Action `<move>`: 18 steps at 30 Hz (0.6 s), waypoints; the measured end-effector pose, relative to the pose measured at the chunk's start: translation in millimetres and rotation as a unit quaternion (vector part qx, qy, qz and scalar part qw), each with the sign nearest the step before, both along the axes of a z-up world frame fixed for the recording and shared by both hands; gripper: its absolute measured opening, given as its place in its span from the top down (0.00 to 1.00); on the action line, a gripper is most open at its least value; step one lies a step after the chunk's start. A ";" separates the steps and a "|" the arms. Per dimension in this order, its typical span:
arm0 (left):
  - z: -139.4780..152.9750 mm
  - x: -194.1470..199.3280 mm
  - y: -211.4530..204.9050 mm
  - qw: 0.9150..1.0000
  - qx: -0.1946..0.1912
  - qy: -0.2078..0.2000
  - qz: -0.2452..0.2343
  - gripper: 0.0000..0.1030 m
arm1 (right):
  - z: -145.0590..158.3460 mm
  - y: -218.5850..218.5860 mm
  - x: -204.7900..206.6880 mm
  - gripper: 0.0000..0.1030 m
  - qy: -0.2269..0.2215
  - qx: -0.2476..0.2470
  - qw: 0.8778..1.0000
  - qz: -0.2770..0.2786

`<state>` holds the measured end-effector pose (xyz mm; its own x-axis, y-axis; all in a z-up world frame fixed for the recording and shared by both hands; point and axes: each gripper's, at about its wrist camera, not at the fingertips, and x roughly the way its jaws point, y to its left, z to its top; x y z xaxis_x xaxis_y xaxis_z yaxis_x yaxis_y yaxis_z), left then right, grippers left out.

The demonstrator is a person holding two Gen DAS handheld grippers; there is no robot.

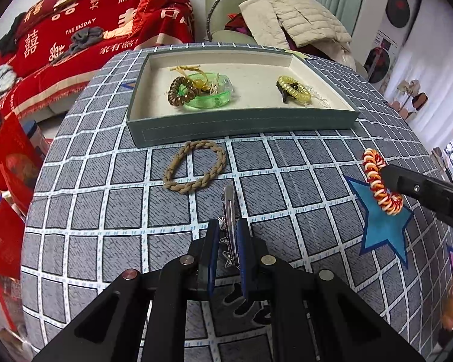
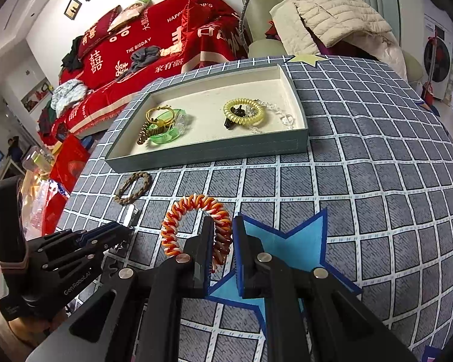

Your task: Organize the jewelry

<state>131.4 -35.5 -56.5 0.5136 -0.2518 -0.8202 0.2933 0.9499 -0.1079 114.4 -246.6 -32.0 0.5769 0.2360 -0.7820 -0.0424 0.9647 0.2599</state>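
Risk: springy red-white coil bracelet [image 2: 196,226] slips from right claw [image 2: 222,241], pinched on one side of loop only. Thin metal hair clip [image 1: 229,208] may twist out of left claw [image 1: 229,241], which pinches its end.

Tray [image 1: 241,122] beyond both: green bangle [image 1: 210,95], brown coil tie [image 1: 181,90], yellow coil tie [image 1: 294,89], clear beads. Braided bracelet [image 1: 194,166] on bench just before tray.

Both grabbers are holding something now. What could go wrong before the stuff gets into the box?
The silver hair clip is pinched only near one end by the left gripper, so it might twist or slip out. The red-and-white coil bracelet in the right gripper is springy and could pop free. The tray has a raised wall, so a low carry might bump it.
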 end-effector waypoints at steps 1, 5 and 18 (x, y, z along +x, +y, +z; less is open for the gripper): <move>1.2 -0.5 0.0 1.000 0.000 -0.002 -0.003 0.68 | 0.6 0.0 0.2 0.87 0.000 0.001 1.000 0.000; 6.6 -5.0 -0.5 1.000 0.001 -0.013 -0.014 0.78 | 2.0 1.4 -0.7 0.87 0.000 -0.001 1.000 0.001; 6.9 5.0 7.9 0.999 0.003 0.000 0.032 0.68 | 2.0 2.2 -2.1 0.87 0.004 0.000 1.000 0.001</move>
